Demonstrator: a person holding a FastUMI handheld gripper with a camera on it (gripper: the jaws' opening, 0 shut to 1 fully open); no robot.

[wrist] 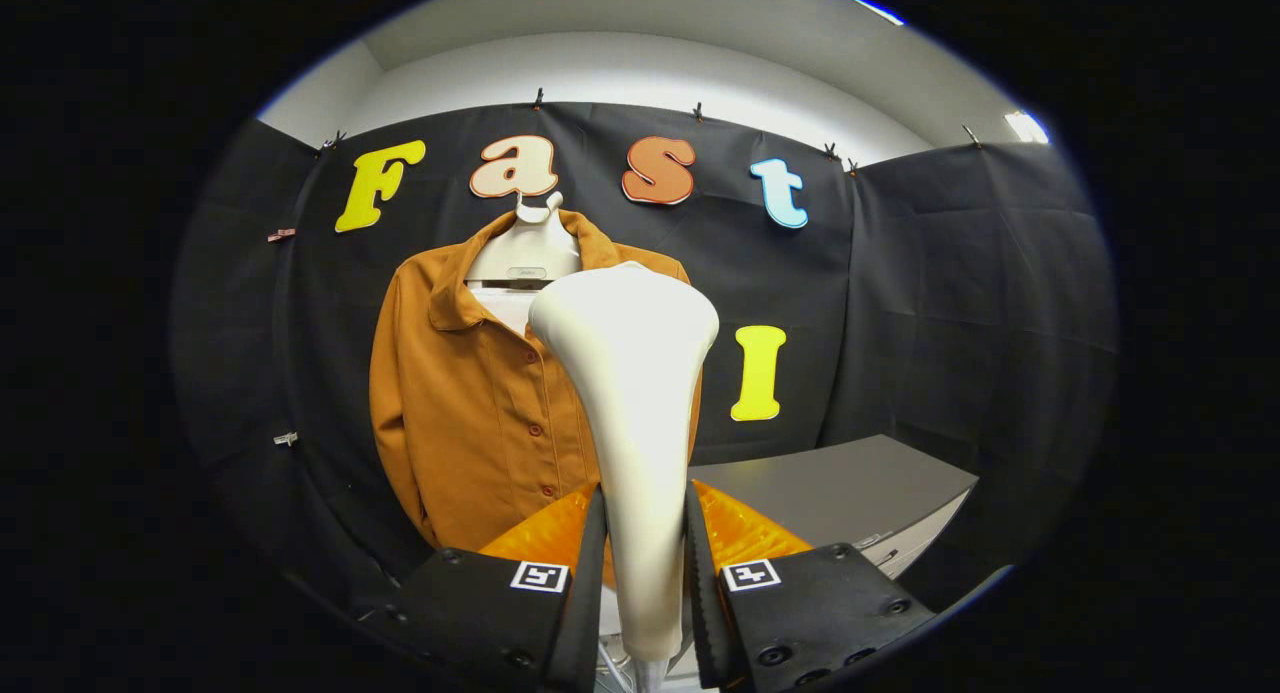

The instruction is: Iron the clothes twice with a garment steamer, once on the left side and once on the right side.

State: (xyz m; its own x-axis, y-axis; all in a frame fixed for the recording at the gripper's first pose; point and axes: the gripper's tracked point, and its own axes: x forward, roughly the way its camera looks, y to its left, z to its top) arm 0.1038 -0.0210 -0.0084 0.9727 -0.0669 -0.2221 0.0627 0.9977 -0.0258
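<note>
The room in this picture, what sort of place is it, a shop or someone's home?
Most likely a staged test booth, not a home: black cloth walls are clipped up all round, a brown shirt hangs on a hanger, and the gripper is shut on a white garment steamer.

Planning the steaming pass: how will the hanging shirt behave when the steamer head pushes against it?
The shirt is probably floppy: it drapes in soft folds. Hung from one hanger, it may swing away. The steamer, clamped between the gripper jaws, looks rigid.
</note>
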